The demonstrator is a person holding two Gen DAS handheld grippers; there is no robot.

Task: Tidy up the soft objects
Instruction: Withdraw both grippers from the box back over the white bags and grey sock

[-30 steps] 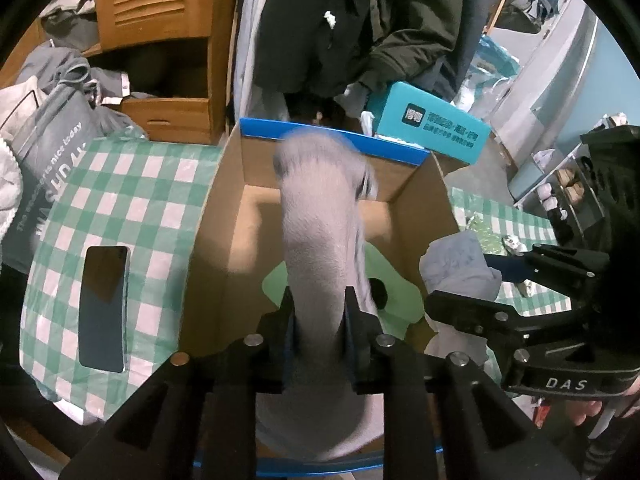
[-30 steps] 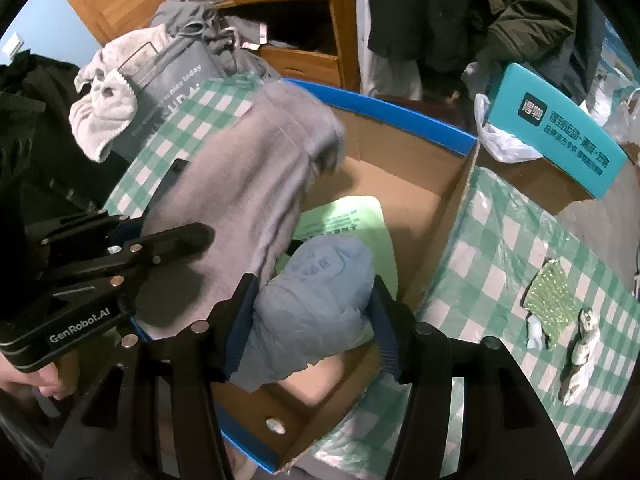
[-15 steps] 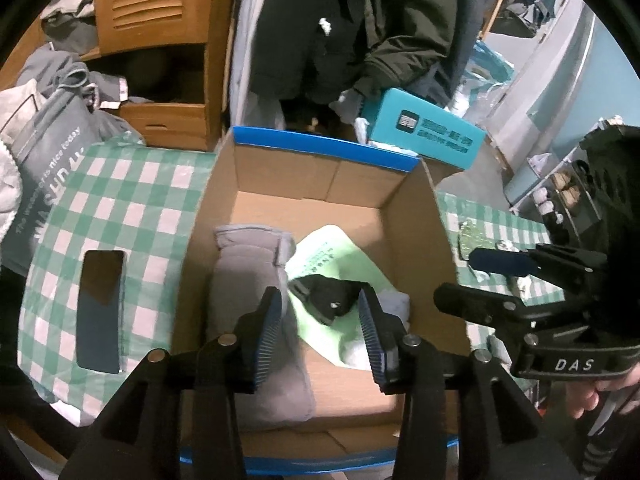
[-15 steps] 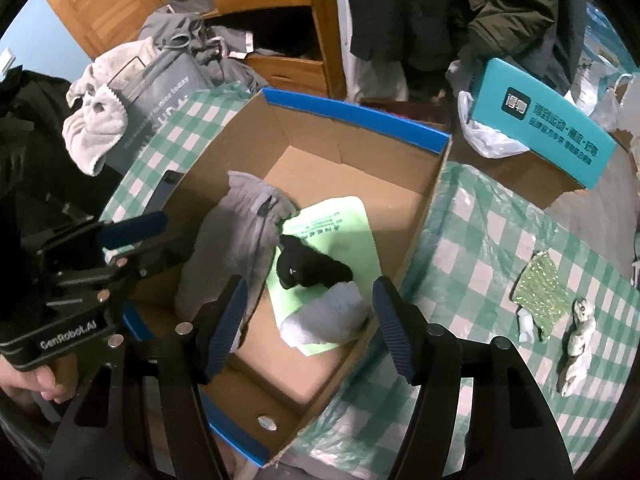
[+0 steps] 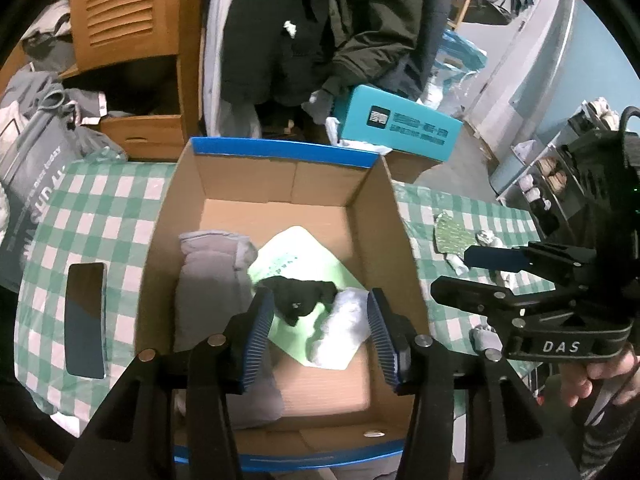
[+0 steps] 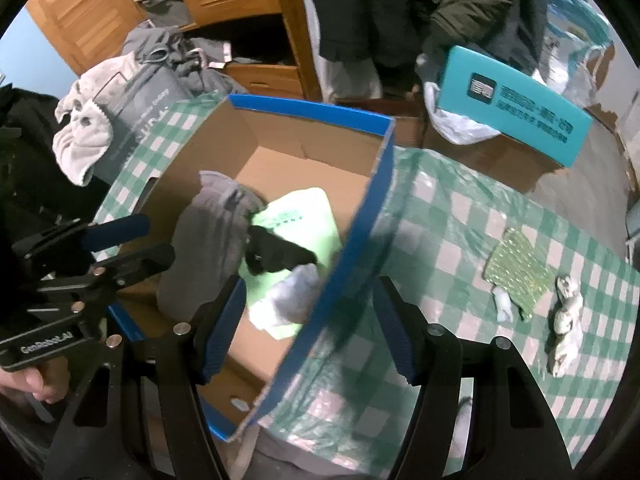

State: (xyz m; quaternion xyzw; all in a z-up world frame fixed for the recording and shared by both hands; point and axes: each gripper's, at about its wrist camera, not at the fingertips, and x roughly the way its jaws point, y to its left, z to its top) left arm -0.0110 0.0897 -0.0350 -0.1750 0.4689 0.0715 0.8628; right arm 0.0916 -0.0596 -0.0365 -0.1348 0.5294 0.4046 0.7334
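Checked green cloth covers the table [image 6: 460,216]. Lower centre, the right claw [image 6: 308,320] is spread and empty over the cardboard box [image 6: 360,216] wall; the left claw [image 5: 320,332] is likewise spread above the socks inside. Right of frame, a crumpled sock [image 6: 566,320] lies nearer the right claw, long axis running near-to-far.
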